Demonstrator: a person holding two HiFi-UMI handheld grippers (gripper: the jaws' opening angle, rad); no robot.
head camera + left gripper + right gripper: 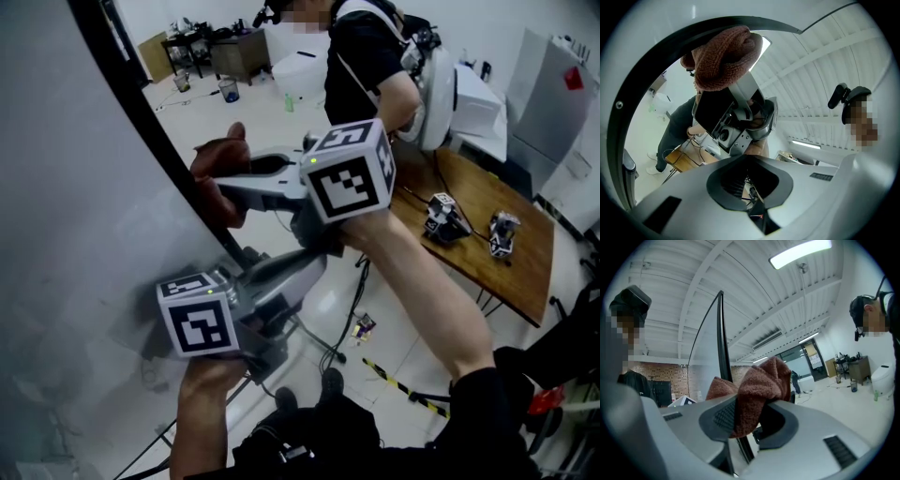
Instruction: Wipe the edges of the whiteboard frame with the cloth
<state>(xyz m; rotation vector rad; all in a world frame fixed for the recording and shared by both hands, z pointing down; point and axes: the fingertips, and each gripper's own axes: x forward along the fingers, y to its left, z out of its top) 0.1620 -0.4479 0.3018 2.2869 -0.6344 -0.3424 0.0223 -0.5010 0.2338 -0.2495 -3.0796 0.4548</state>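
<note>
The whiteboard (75, 234) fills the left of the head view, its black frame edge (141, 112) running down diagonally. A reddish-brown cloth (214, 192) is pressed against that edge, with my right gripper (234, 180) shut on it. In the right gripper view the cloth (757, 390) bulges from between the jaws, right beside the frame (723, 343). My left gripper (305, 267) sits lower, below the right one, shut with nothing in it and apart from the frame. The left gripper view looks up at the cloth (726, 56) on the curved frame (628, 117).
A person (366, 56) stands close behind the grippers. A wooden table (511, 272) at the right carries two small devices (442, 217). Cables (328, 347) and a yellow-black strip (403, 386) lie on the floor below.
</note>
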